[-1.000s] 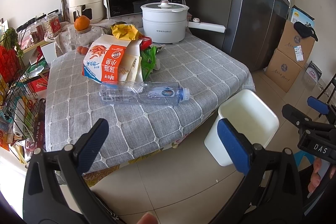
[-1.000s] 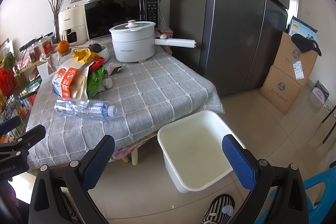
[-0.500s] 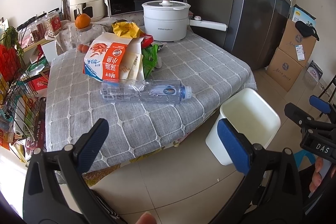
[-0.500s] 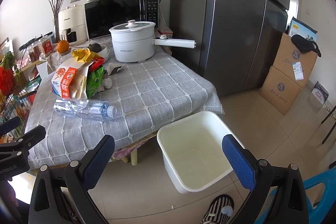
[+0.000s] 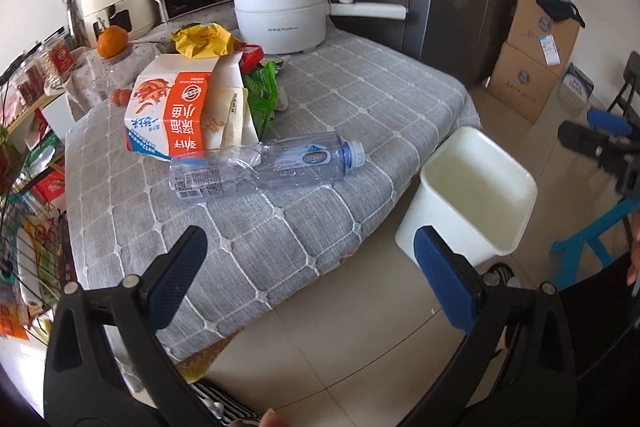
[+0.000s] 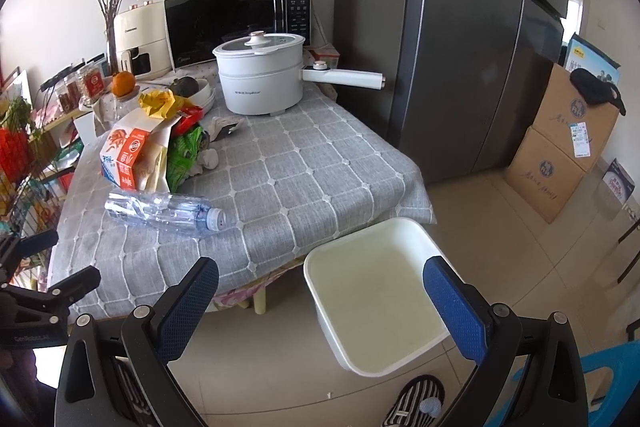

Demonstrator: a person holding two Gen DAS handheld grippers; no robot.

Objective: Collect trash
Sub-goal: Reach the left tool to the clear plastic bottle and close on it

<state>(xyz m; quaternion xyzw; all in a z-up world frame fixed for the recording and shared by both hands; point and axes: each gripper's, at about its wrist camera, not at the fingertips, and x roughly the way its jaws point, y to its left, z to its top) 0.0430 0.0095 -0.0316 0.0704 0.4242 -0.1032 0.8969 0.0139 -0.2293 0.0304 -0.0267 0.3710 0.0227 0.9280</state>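
Since the left gripper (image 5: pixel 308 277) has moved in closer over the counter (image 5: pixel 360 115) edge, its jaws wide apart and empty, the crushed plastic bottle (image 5: pixel 264 169) now lies just ahead of it. To the right, the white bin (image 6: pixel 376 291) waits empty on the floor, below the right gripper (image 6: pixel 320 301), likewise spread and holding nothing

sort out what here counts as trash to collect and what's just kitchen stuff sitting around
For the job: crushed plastic bottle, orange-and-white carton, green wrapper, yellow wrapper, white bin.

Lying about: electric pot, microwave, orange, fridge, cardboard boxes.
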